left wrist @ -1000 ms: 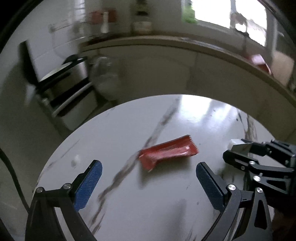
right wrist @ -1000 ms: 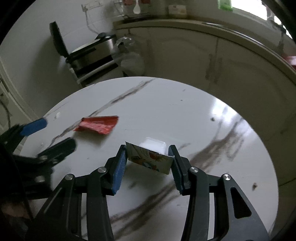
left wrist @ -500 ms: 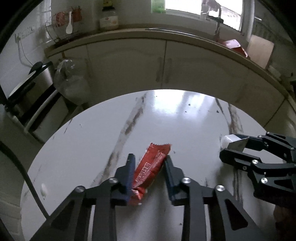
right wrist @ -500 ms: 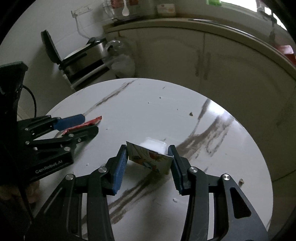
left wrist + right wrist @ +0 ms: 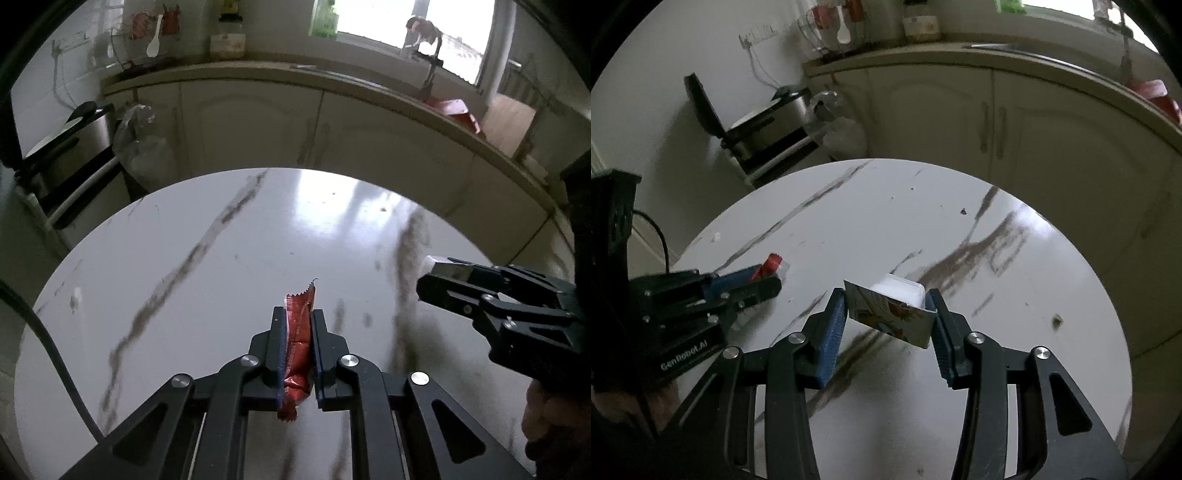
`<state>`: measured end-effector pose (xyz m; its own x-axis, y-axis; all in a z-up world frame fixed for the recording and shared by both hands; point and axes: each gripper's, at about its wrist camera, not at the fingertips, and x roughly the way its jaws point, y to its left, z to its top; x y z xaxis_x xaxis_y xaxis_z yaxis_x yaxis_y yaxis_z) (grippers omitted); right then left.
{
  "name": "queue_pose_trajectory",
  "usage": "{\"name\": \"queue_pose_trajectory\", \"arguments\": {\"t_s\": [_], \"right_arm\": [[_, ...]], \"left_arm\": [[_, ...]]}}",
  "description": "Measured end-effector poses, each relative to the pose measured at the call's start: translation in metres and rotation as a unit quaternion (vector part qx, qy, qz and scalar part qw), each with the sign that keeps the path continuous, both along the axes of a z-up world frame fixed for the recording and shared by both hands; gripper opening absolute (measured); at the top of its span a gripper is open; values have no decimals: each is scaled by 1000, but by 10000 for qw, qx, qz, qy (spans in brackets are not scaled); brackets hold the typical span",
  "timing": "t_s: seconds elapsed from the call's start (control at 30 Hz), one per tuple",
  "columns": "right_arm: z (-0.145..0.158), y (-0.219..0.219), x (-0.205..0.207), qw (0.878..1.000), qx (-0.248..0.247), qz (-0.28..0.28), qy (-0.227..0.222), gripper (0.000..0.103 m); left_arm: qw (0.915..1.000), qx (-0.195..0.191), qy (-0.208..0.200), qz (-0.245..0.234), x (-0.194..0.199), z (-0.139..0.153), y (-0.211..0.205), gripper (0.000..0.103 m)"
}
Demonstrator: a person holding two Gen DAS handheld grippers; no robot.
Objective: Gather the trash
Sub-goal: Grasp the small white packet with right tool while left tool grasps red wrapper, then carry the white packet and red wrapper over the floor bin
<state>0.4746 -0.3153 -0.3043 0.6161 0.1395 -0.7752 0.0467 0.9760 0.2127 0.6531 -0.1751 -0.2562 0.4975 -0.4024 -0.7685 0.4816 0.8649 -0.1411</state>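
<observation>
My left gripper is shut on a red snack wrapper and holds it upright above the round white marble table. My right gripper is shut on a small white plastic cup with a printed foil lid, held above the table. In the left wrist view the right gripper shows at the right with the white cup at its tip. In the right wrist view the left gripper shows at the left with the red wrapper poking out.
Cream kitchen cabinets and a counter curve behind the table. A steel appliance with a raised lid and a clear plastic bag stand at the back left. Small crumbs lie on the table at the right.
My left gripper closed around the red wrapper and lifted it off the table, squeezing tighter. My right gripper kept hold of the white cup and rose slightly.
</observation>
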Motion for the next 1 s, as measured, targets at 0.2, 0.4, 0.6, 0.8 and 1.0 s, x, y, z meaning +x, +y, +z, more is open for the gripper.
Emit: {"name": "queue_pose_trajectory", "arguments": {"t_s": [0.2,0.4,0.6,0.8,1.0], "right_arm": [[20,-11,-35,9997,43,-151,-207,41],[44,-29,-78,9983,31,-344,-471,41],[69,-58,-124,9951,4,-607,-778,40],[86,-95,-168,9903,-13,-955,-1007,40],[87,-144,-211,9841,-28,-1424,-1059,40]], "left_arm": [[9994,-186,-282,76,-64,31,3,8],[9973,-359,-642,69,-126,61,-5,8],[9950,-464,-878,-121,-183,81,-27,8],[9931,-490,-968,-444,-228,88,-68,8],[9913,-525,-924,-777,-251,87,-110,8]]}}
